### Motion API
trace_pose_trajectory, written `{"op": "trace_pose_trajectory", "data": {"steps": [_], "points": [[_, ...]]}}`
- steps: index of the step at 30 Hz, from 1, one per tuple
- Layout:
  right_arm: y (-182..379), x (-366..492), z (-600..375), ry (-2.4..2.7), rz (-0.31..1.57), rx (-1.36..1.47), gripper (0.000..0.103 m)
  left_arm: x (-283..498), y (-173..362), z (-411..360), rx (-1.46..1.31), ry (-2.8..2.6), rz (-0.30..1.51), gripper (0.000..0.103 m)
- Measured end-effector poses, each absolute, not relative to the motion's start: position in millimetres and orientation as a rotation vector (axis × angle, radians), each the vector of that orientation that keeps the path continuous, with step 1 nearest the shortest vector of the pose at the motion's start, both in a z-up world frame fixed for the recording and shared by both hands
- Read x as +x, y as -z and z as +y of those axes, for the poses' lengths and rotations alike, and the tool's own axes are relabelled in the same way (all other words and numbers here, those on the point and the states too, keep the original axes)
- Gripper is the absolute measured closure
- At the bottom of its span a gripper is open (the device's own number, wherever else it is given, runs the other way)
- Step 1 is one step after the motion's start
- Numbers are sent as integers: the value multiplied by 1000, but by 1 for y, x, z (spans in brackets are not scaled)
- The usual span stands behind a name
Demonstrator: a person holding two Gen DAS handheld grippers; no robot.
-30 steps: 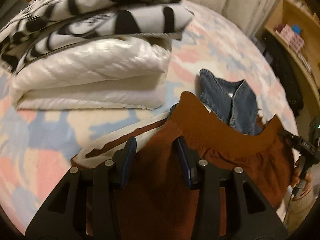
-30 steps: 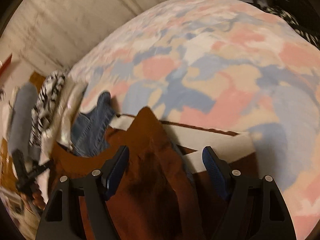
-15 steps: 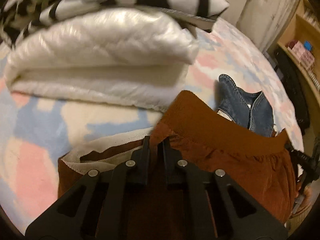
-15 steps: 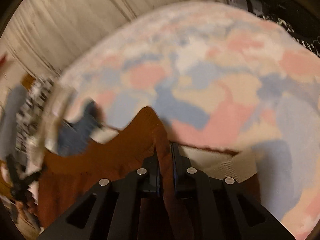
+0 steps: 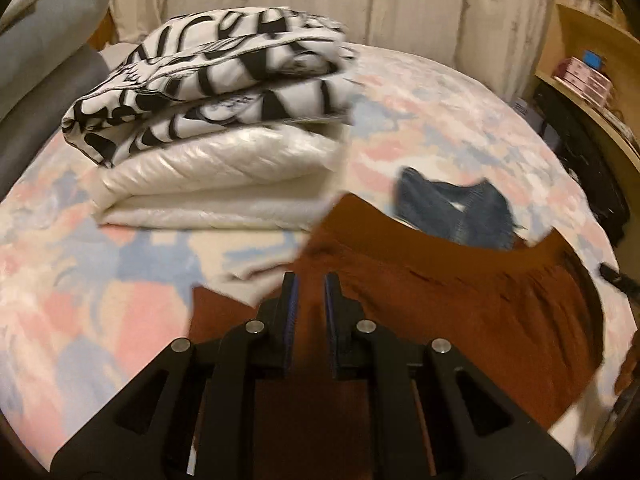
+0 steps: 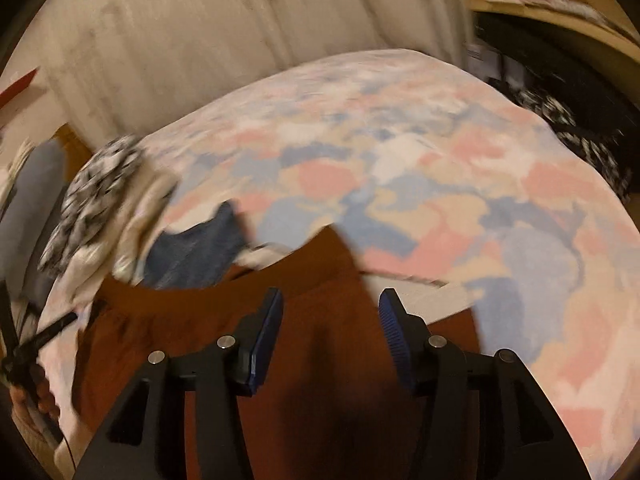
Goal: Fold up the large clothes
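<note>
My left gripper (image 5: 308, 280) sits low in the centre of the left wrist view, its fingers (image 5: 289, 300) drawn close together with a narrow gap in which the rust-brown garment (image 5: 460, 304) shows; I cannot tell whether they actually pinch the cloth. That garment spreads across the lower right of the frame, on the pastel patchwork bed cover (image 5: 80, 280), its waistband arching toward the upper right. A cream piece with a brown stripe (image 5: 256, 276) lies just left of my fingers, partly under the brown cloth. Beyond the waistband lies a blue denim piece (image 5: 452, 208), touching the brown garment's edge. In the upper left, a folded white quilted item (image 5: 216, 184) carries a folded black-and-white patterned one (image 5: 224, 80) on top. In the right wrist view my right gripper (image 6: 330, 308) is spread wide, fingers (image 6: 266, 328) well apart and holding nothing, hovering over the brown garment (image 6: 328, 320) at the lower centre, with the denim (image 6: 196, 256) to the left and the bed cover (image 6: 440, 184) filling the middle, blurred.
</note>
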State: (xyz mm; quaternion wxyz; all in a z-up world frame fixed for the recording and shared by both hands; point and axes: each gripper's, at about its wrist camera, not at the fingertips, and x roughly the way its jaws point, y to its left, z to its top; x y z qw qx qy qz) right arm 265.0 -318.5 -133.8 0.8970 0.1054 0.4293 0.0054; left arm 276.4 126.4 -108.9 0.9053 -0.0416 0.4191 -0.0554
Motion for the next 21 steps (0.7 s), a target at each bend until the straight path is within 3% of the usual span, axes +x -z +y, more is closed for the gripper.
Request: {"op": "trace_pose_trajectory", "data": {"steps": [9,16,19,21], "points": [[184,239,-200,-111,944,-59,52,247,161,72,14,122,941,94],[184,239,-271,-2,904,-8,48,265,173,133,-50,-29,934,96],[187,235,-308,189,897,-62,53,266,177,155,-75,-36,947,102],[193,233,-349,209,918,72,61,266,177,162,-87,-20,951,102]]}}
